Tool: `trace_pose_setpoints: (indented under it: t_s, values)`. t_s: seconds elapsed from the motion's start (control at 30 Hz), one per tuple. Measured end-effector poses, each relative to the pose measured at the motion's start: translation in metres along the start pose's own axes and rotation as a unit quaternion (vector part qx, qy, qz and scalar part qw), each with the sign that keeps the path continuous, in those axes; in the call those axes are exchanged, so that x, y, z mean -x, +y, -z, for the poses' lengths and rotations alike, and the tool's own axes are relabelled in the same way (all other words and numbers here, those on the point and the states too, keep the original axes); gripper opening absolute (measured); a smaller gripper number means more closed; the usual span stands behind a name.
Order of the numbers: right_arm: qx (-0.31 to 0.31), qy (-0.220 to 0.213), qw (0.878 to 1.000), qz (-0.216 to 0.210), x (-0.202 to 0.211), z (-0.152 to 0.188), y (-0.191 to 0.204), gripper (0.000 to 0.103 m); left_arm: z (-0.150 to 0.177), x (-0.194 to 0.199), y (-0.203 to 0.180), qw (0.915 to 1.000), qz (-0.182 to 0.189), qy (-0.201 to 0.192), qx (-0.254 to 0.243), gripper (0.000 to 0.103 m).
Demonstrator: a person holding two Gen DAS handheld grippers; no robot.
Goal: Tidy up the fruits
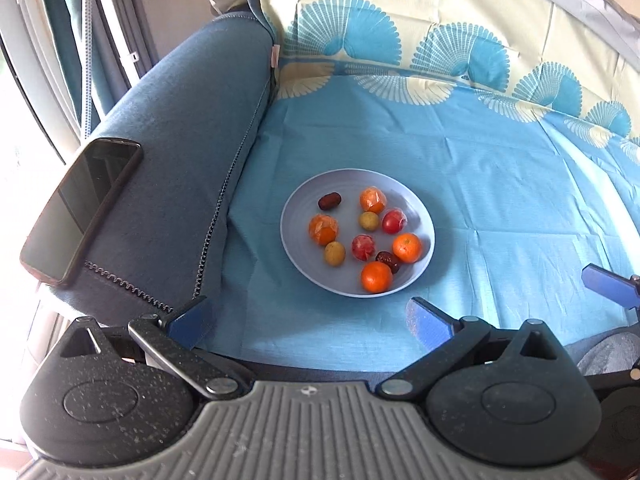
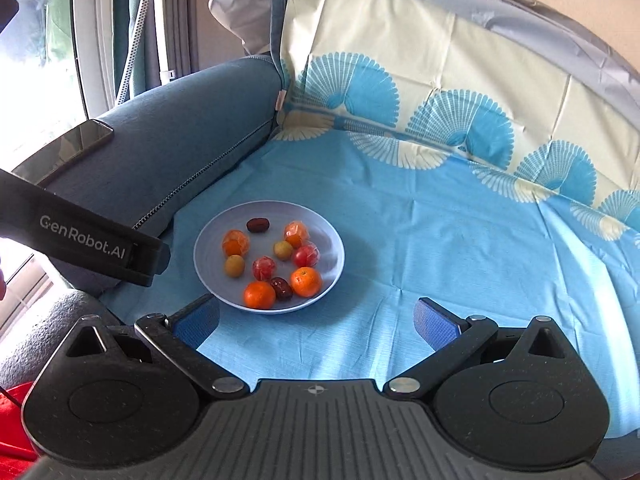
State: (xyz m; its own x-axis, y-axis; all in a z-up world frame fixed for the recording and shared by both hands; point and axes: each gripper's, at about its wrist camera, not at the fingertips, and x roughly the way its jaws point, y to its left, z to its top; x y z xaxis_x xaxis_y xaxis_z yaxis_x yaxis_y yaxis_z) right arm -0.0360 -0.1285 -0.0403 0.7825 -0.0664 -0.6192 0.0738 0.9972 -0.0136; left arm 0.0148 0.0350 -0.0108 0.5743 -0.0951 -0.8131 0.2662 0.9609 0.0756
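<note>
- Nearest to us, the left gripper point(image 1: 312, 320) hangs low over the blue cloth point(image 1: 500, 200), jaws wide apart and empty, aimed squarely at the plate, which looks like a ready stance for reaching in.
- The right gripper point(image 2: 316, 320) sits just beside it, jaws also spread with nothing between them; the plate lies a little left of its line, so it seems to be standing off to leave the other room.
- Next out, the pale blue plate point(image 1: 424, 208) rests flat on the cloth, and every fruit in sight lies inside it, mixed rather than grouped.
- Two bare oranges point(image 1: 377, 277) sit at the near rim with a dark date point(image 1: 388, 262) touching them; wrapped red and orange fruits point(image 1: 364, 248) and two yellowish ones point(image 1: 334, 253) fill the middle, another date point(image 1: 329, 201) lies apart at the back.
- All gathered on one plate fits either a finished gathering or a mix waiting to be sorted; I can't tell which.
- Farther left, a phone point(image 1: 80, 208) lies on the sofa armrest point(image 1: 180, 160), out of the working area.
</note>
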Motion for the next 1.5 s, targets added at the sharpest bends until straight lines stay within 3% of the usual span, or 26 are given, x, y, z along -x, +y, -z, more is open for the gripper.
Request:
trace_pose_setpoints:
  t_s: [0.63, 1.5]
  values:
    - [0.000, -0.011, 1.000, 0.014, 0.014, 0.000, 0.000, 0.102, 0.002, 0.009, -0.010, 0.9993, -0.028, -0.013, -0.023, 0.103]
    - [0.000, -0.008, 1.000, 0.014, 0.013, -0.002, 0.000, 0.102, 0.001, 0.007, -0.007, 0.9993, -0.030, -0.009, -0.022, 0.103]
